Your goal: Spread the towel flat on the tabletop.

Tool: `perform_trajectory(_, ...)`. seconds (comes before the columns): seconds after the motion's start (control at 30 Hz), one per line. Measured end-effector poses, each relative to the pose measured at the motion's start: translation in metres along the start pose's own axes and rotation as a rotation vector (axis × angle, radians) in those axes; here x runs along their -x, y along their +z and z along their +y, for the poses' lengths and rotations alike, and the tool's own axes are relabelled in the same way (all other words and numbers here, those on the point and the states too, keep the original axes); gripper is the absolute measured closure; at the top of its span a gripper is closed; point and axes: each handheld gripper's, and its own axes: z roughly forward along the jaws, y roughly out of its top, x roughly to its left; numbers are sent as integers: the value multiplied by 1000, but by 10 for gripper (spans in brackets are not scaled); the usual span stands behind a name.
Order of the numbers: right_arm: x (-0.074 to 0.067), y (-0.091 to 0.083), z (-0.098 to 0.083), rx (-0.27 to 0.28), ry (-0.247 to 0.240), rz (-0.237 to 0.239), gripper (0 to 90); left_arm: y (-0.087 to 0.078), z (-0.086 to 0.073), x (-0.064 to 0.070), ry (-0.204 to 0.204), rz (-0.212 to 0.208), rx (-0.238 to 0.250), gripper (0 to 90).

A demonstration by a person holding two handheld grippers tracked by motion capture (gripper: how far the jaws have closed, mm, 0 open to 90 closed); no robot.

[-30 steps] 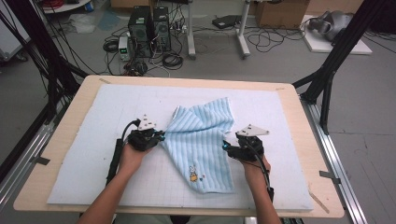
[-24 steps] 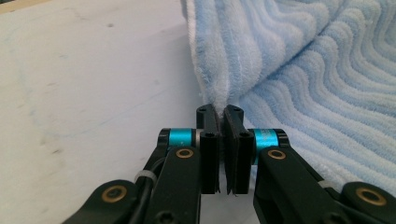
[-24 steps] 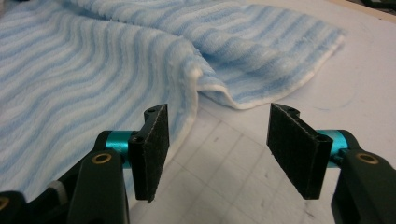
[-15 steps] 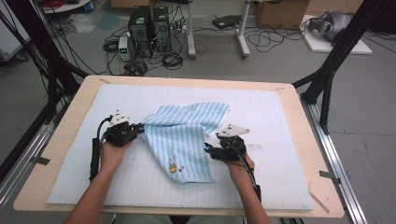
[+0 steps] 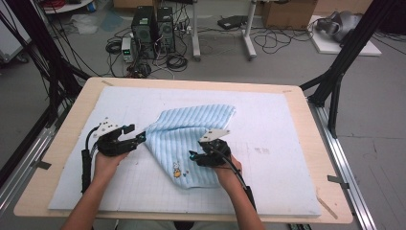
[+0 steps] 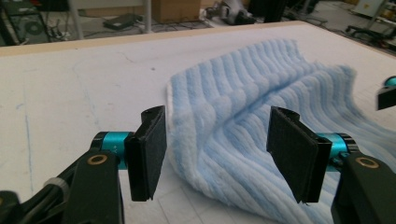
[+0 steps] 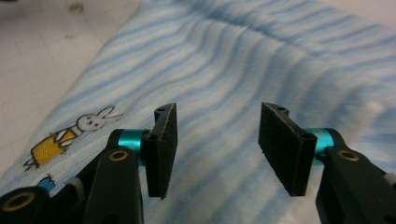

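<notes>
Nearest the person, the right hand-held gripper (image 5: 197,157) hovers over the blue striped towel (image 5: 191,139), jaws apart and just closing, pinching nothing. At the towel's left edge, the left hand-held gripper (image 5: 140,138) has just opened; its pads (image 6: 148,151) stand spread, with the edge lying loose between them. The towel lies crumpled mid-worktop (image 5: 287,124). To fold neatly, pinch a clean corner and keep the rabbit print (image 7: 74,133) flat.

Both forearms reach in low, side by side. The left tool (image 5: 141,137) has just been opening, nothing between its jaws; the right tool (image 5: 192,156) has been closing, jaws still apart.
</notes>
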Motion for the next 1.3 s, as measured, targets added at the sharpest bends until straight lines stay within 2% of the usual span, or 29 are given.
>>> perform_trajectory(0.07, -3, 9, 0, -40, -16, 9, 488, -4, -2, 2, 22, 0, 18, 378)
perform_trajectory(0.17, -8, 19, 0, -88, -37, 24, 580, -7, -4, 2, 31, -1, 25, 378)
perform_trajectory(0.2, -8, 23, 0, -106, -52, 24, 620, -8, -5, 2, 31, 1, 27, 378)
perform_trajectory(0.27, -6, 24, 0, -107, -31, 53, 724, -9, -8, 1, 26, 1, 30, 379)
perform_trajectory(0.3, -6, 23, 1, -104, -45, 40, 801, -10, -9, 1, 27, -2, 25, 379)
perform_trajectory(0.33, -5, 20, 1, -98, -61, 19, 838, -10, -10, 0, 24, -6, 18, 380)
perform_trajectory(0.4, -1, 12, 3, -62, -61, -42, 856, -10, -10, 1, 25, -7, 20, 380)
perform_trajectory(0.53, 15, -8, 1, -11, -2, -192, 856, -11, -9, 2, 33, -8, 35, 383)
perform_trajectory(0.6, 24, -17, -2, -10, 26, -270, 854, -10, -9, 3, 34, -13, 28, 383)
perform_trajectory(0.73, 45, -28, -12, -52, 67, -417, 852, -9, -9, 3, 31, -12, 23, 383)
perform_trajectory(0.87, 63, -35, -23, -99, 106, -507, 850, -7, -10, 5, 36, -13, 13, 383)
perform_trajectory(0.93, 69, -36, -27, -116, 146, -503, 822, -7, -10, 5, 35, -15, 16, 383)
perform_trajectory(1.03, 69, -37, -29, -122, 134, -514, 766, -6, -10, 7, 40, -25, 13, 393)
perform_trajectory(1.1, 66, -43, -28, -89, 138, -514, 708, -5, -10, 8, 48, -32, 10, 406)
perform_trajectory(1.17, 62, -50, -25, -20, 134, -475, 650, -5, -10, 9, 53, -35, 7, 416)
perform_trajectory(1.27, 46, -58, -15, 54, 74, -395, 594, -5, -10, 10, 50, -36, 6, 419)
perform_trajectory(1.3, 42, -59, -11, 72, 70, -357, 560, -6, -10, 11, 50, -37, 10, 419)
